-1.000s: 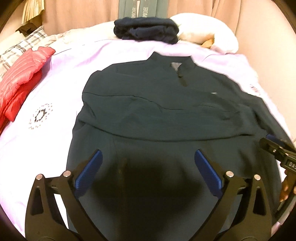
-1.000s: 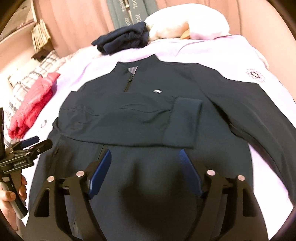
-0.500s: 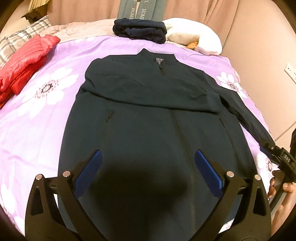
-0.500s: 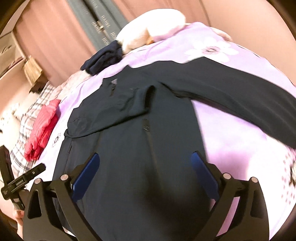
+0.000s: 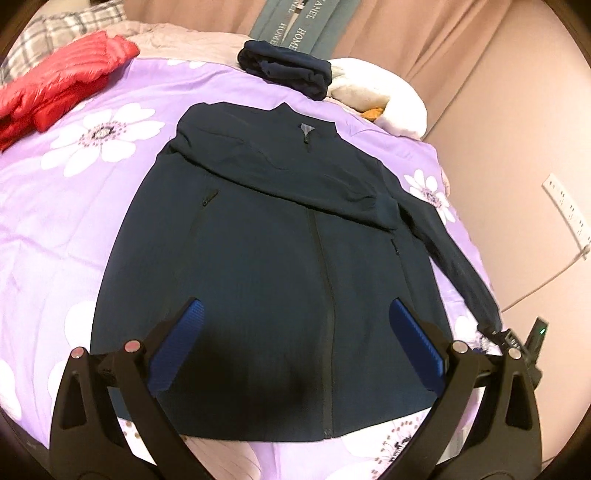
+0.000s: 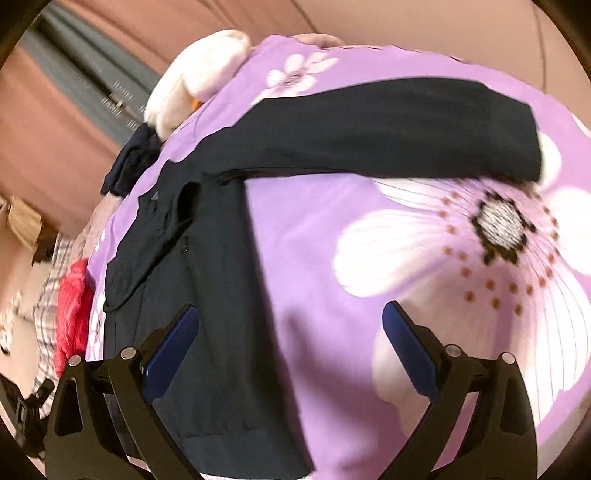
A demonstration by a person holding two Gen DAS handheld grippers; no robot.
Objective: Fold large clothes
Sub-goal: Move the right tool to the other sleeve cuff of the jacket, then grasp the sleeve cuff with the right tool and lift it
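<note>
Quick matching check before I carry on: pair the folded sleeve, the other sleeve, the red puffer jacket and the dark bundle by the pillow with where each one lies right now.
Things:
1. folded sleeve
2. other sleeve
3. red puffer jacket
4. dark bundle

Places:
A. at the head of the bed, against the white pillow
B. stretched out sideways on the purple floral cover
C. laid across the chest of the navy jacket
D. off to the far side, by the plaid fabric

Pairs: 1-C, 2-B, 3-D, 4-A

Right gripper now beside jacket, jaws wider.
</note>
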